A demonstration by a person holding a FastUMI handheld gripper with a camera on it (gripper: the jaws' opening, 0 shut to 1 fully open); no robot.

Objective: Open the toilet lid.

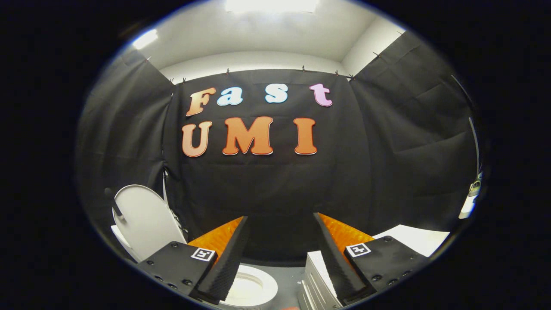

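Already upright, toilet lid [144,217] standing on end left of the spread, empty claw [280,241]

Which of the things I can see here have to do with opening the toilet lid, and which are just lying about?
For the job:
toilet lid, standing raised
toilet seat, below the fingers
gripper, fingers apart, holding nothing

Just there:
white ridged box, by one finger
white surface, beyond it

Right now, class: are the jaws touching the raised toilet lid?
Apart. The gripper view shows the gripper open, holding nothing, with the lid upright off to its left.
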